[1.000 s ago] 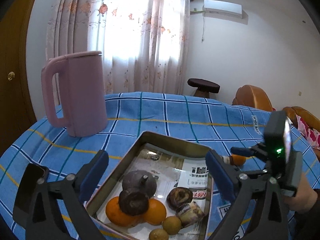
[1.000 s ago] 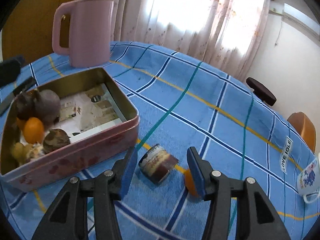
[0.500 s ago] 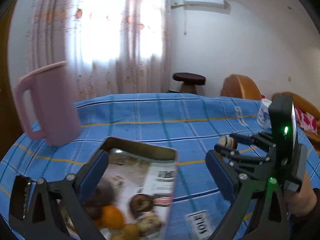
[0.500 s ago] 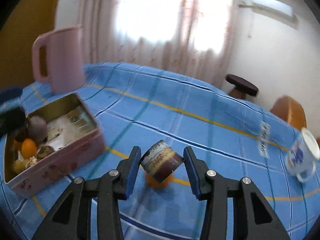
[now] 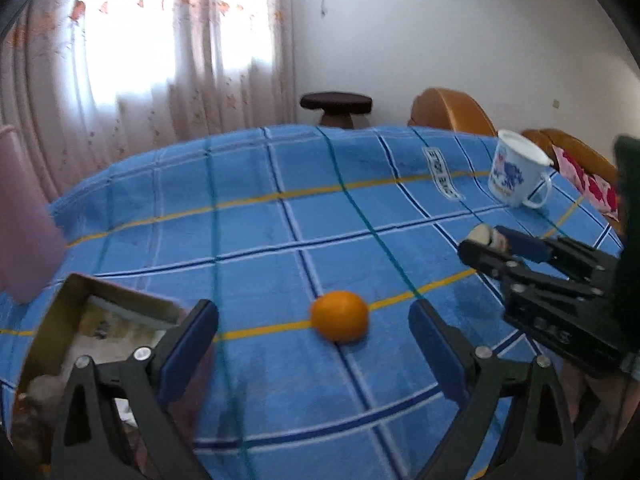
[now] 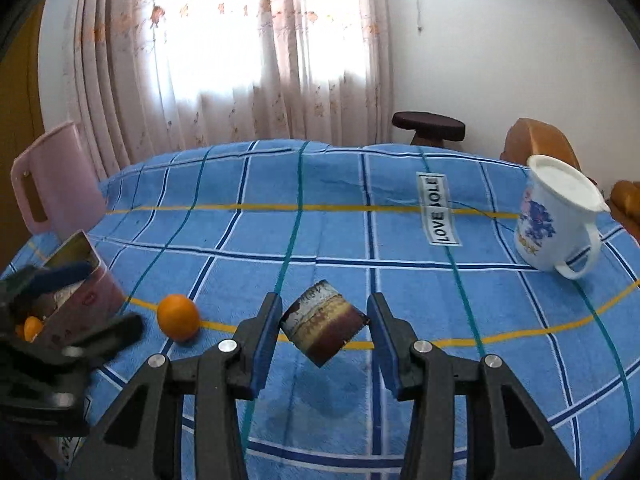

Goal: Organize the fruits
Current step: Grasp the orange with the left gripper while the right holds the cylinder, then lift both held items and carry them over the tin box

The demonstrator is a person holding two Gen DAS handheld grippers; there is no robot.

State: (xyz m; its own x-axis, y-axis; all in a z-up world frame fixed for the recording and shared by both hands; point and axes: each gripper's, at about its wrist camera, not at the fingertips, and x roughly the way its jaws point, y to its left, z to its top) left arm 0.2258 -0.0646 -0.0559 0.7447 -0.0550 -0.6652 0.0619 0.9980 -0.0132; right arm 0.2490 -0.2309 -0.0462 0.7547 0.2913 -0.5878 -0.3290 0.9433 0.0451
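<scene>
An orange [image 5: 339,321] lies on the blue checked tablecloth, straight ahead of my open, empty left gripper [image 5: 313,344]; it also shows in the right wrist view [image 6: 178,317]. My right gripper [image 6: 323,330] is shut on a brown-and-cream striped chunk [image 6: 323,328] and holds it above the cloth. In the left wrist view the right gripper [image 5: 486,242] is at the right. The pink metal tin [image 5: 60,312] with fruit in it sits at the lower left; it shows at the left edge of the right wrist view [image 6: 86,300].
A white mug with a blue print [image 6: 554,216] stands at the right, also in the left wrist view [image 5: 516,174]. A pink jug [image 6: 56,188] stands far left behind the tin. A stool [image 6: 428,128] and orange chairs are beyond the table edge.
My right gripper closed on the striped chunk and lifted it off the cloth, uncovering the orange. My left gripper swung right from over the tin to face the orange.
</scene>
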